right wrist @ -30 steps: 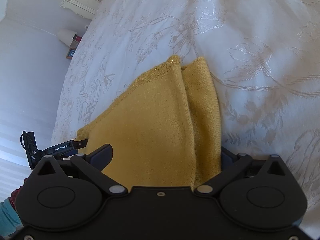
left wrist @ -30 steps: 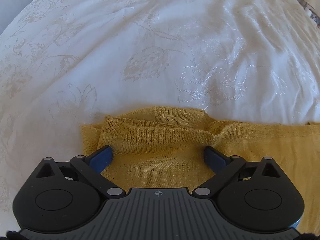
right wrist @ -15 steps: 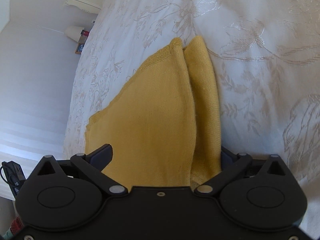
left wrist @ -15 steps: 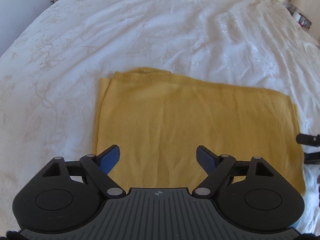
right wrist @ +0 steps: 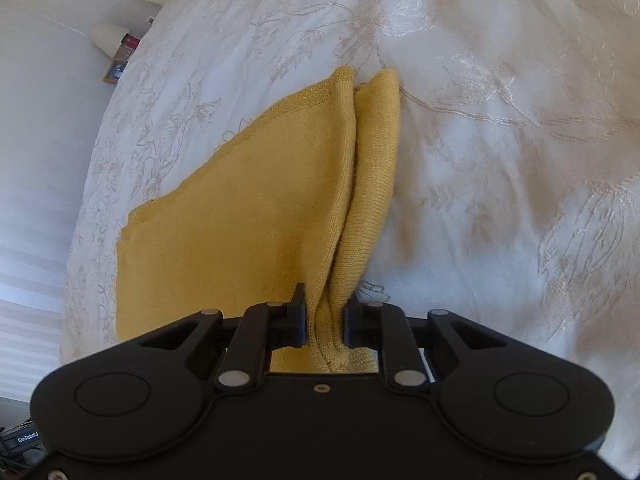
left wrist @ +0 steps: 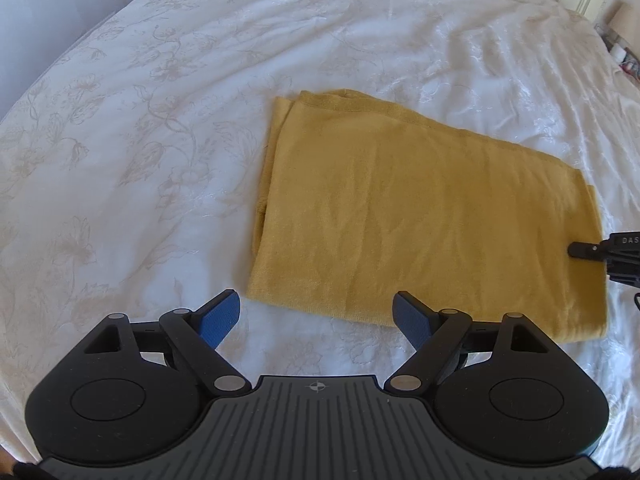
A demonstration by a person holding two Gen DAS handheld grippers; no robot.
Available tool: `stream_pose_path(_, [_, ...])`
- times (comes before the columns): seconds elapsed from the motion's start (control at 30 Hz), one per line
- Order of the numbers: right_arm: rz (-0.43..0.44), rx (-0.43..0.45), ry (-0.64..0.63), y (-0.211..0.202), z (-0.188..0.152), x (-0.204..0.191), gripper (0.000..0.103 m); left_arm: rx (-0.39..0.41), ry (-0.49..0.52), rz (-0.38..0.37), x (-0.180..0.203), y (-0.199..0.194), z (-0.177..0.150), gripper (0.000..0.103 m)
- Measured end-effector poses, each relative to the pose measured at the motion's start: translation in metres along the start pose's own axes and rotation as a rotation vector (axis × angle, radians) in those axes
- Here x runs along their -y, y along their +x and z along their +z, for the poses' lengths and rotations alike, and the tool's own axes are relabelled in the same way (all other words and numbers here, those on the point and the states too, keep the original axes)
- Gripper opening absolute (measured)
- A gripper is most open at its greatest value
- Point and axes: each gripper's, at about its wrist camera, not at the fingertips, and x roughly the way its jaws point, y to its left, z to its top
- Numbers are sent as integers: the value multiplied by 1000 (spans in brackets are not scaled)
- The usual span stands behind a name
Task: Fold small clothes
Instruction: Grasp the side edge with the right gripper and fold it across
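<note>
Two layers at least of yellow knit lie as a flat rectangle on the white bedspread, ahead of and slightly right of the left claw. That claw hangs open with nothing between its blue pads, its tips just short of the knit's near edge. The right claw is closed on the knit's end, with a bunched ridge of fabric pinched between its fingers and the rest fanning out ahead and to its left.

Biggest risk, as I judge it: only the right end is held, so a lift or pull from there would drag the whole rectangle across the slick bedspread and skew it. Next, the layers seen past the right claw's tips are already parting along their edges; if the pinch has caught only some of them, they could slide apart and undo the fold. Smallest worry: the left claw, closing from where it is, may grab bedspread along with knit.
</note>
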Motion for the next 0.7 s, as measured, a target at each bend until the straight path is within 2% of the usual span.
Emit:
stream_pose_path(0.23, [-67, 27, -53, -18, 4, -49, 25, 5, -17, -36, -33, -1, -8, 83])
stream_pose_path(0.37, [-61, 37, -94, -22, 3, -92, 25, -6, -32, -75, -58, 5, -9, 83])
stream_pose_path(0.7, [4, -13, -185, 36, -32, -210, 24, -1, 41, -88, -123, 11, -4, 83])
